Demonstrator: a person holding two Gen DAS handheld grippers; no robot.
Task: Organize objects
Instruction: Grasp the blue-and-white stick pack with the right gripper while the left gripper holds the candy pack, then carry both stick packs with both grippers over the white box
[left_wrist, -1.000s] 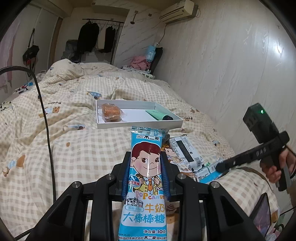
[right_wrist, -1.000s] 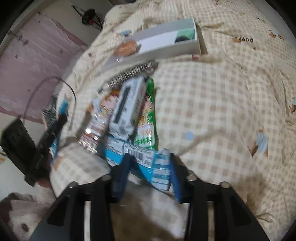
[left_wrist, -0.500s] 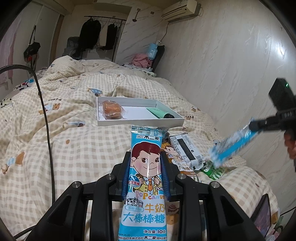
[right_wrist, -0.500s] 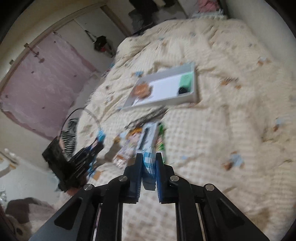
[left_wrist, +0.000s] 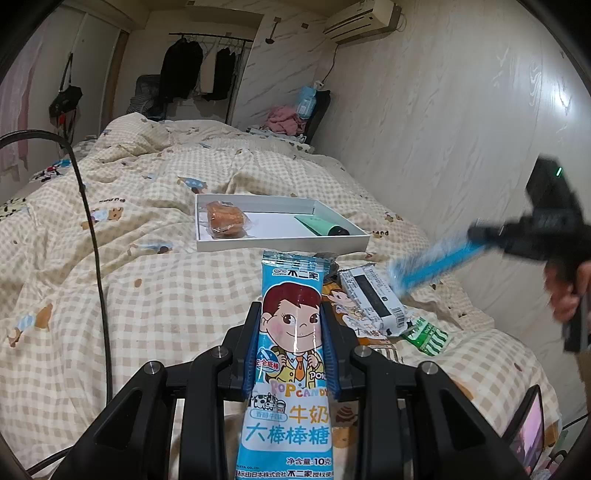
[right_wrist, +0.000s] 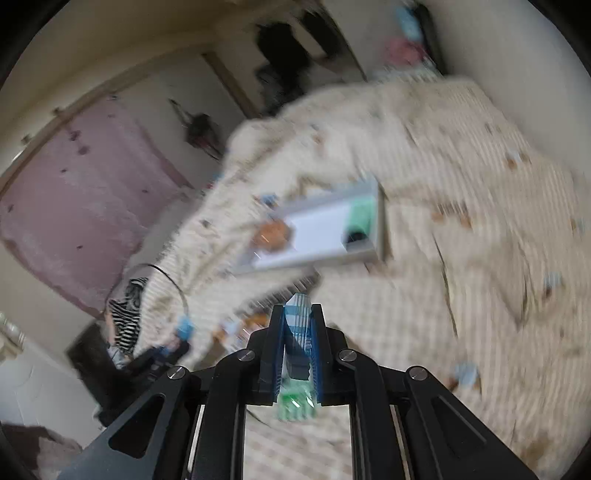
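Clamping the lollipop packet (left_wrist: 293, 354), left gripper (left_wrist: 291, 339) hides its sides, bottom cut off; white tray (left_wrist: 280, 245) beyond on the bed; right gripper (left_wrist: 476, 240) right, blurred, pinching a blue packet (left_wrist: 428, 267); right wrist: smeared, fingers (right_wrist: 275, 350) tight on that packet, print unreadable.

bed (left_wrist: 155, 295): checked quilt | wall (left_wrist: 443, 129): pale marble | air conditioner (left_wrist: 365, 16) | clothes rail (left_wrist: 210, 66): dark garments

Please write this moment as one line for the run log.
left hand-held gripper: shut on milk lollipop packet | right hand-held gripper: shut on blue packet, above bed | white tray: bun, green tube inside
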